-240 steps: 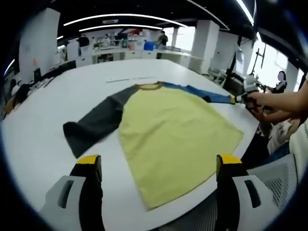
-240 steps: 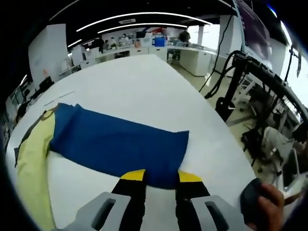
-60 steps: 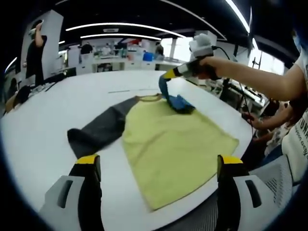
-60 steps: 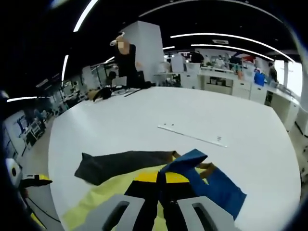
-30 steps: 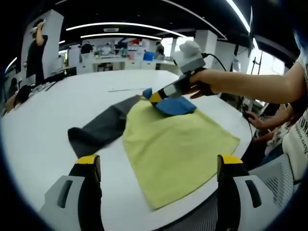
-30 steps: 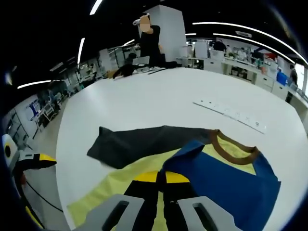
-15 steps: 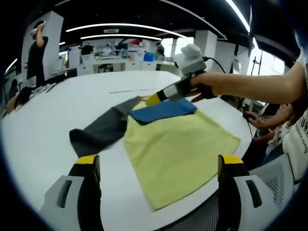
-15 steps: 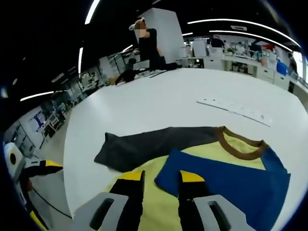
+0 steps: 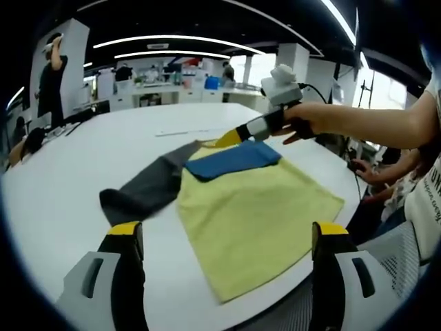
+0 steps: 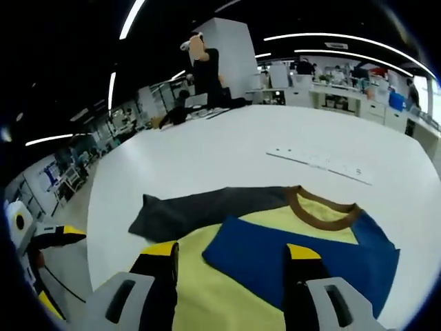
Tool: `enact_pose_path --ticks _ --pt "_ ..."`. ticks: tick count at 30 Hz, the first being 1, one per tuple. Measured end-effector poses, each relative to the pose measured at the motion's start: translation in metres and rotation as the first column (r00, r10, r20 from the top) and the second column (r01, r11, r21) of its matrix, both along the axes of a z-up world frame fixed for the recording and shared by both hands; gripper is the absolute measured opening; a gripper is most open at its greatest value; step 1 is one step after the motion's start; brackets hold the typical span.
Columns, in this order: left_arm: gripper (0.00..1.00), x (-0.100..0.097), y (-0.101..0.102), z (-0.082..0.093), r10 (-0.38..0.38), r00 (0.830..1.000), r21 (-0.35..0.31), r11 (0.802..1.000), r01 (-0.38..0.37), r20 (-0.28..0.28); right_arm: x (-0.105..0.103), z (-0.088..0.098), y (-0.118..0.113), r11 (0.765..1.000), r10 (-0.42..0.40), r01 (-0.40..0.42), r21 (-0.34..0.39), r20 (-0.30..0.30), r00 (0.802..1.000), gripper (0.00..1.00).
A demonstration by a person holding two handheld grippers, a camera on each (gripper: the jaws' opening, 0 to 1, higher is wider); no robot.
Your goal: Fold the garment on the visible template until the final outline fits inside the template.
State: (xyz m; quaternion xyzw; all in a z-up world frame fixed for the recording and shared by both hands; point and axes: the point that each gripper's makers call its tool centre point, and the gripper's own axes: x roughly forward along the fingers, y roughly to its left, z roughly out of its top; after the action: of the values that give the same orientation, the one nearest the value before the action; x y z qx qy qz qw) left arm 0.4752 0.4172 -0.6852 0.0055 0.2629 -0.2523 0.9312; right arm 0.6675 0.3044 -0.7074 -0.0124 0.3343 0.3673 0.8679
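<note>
My left claw sits at the bottom of the left gripper view, jaws spread wide, holding nothing. Past it the yellow shirt lies flat mid-frame on the white table, its blue sleeve folded across the chest and its grey sleeve stretched left. My right claw hovers at the collar, jaws wide apart and empty.

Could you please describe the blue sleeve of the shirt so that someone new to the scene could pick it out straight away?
On the big white table lies a yellow shirt with a brown collar. Across its upper chest, just below that collar, the blue sleeve lies folded inward, flat on the yellow cloth. The grey sleeve still stretches out onto the bare table, so the blue sleeve is the only one lying on the shirt.
</note>
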Motion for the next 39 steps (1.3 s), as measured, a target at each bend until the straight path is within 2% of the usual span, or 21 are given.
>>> enact_pose_path --ticks 6,21,29,39 --pt "0.99 0.000 -0.004 0.002 -0.007 1.000 0.000 1.000 0.007 0.004 0.001 0.002 -0.021 1.000 -0.025 0.025 0.001 0.005 1.000 0.68" --pt "0.99 -0.002 -0.009 0.007 -0.018 1.000 0.005 1.000 0.018 0.015 0.006 0.004 -0.093 0.992 -0.122 0.123 -0.015 0.020 0.992 0.70" --pt "0.99 -0.003 -0.012 0.008 -0.024 1.000 0.006 1.000 0.024 0.017 0.005 -0.003 -0.133 0.983 -0.180 0.180 -0.023 0.004 0.984 0.68" --pt "0.99 -0.002 -0.010 0.009 -0.023 1.000 0.014 1.000 0.022 0.017 -0.004 -0.019 -0.175 0.977 -0.210 0.209 -0.040 -0.019 0.978 0.55"
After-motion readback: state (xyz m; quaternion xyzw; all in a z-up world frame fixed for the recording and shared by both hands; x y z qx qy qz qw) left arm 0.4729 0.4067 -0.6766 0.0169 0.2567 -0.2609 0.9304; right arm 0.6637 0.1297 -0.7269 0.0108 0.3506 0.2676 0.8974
